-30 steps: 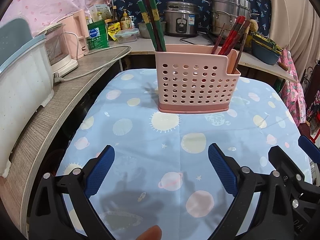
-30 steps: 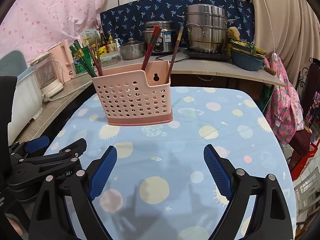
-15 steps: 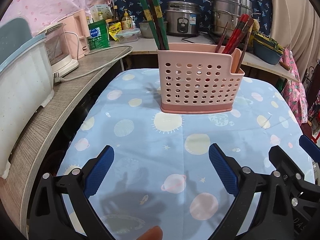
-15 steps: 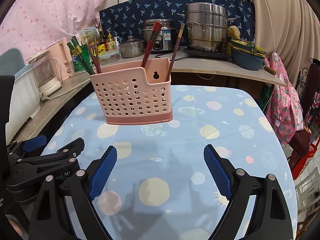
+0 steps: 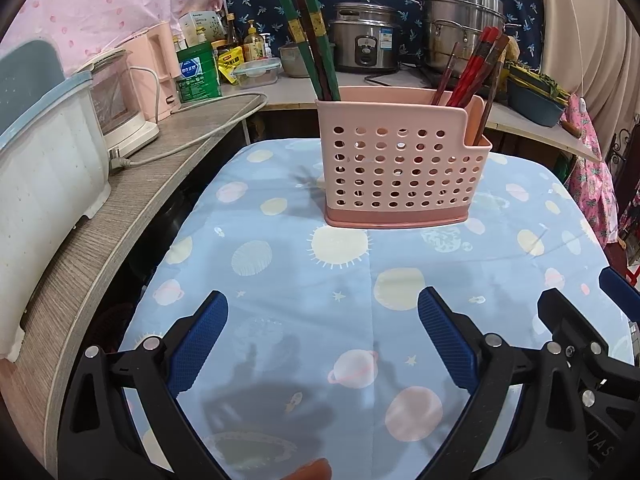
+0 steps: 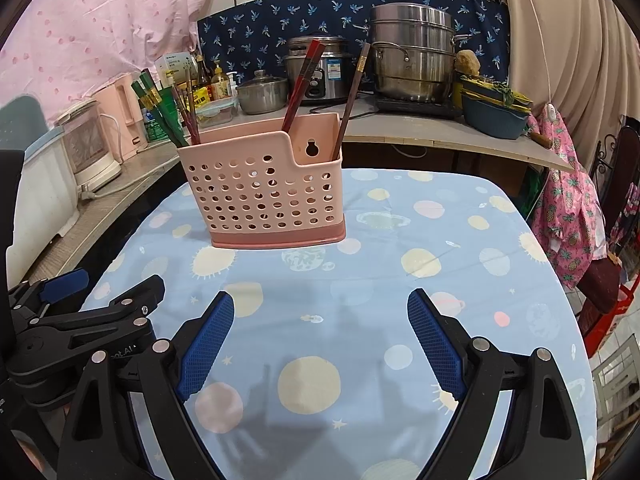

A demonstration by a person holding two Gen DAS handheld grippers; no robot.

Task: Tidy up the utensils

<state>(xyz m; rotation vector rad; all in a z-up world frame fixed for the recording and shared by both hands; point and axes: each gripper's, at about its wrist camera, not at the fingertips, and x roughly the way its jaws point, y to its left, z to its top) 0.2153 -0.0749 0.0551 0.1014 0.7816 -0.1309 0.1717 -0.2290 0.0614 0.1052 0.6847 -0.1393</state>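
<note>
Nothing lies between either hand-held gripper and the pink perforated caddy (image 5: 404, 160), which stands upright ahead of both on the planet-print tabletop (image 5: 500, 280). Left hand-held gripper (image 5: 322, 344) released, empty; right hand-held gripper (image 6: 320, 344) likewise. Green chopsticks (image 5: 310, 40) occupy the caddy's left end, red chopsticks (image 5: 474, 66) its right.
</note>
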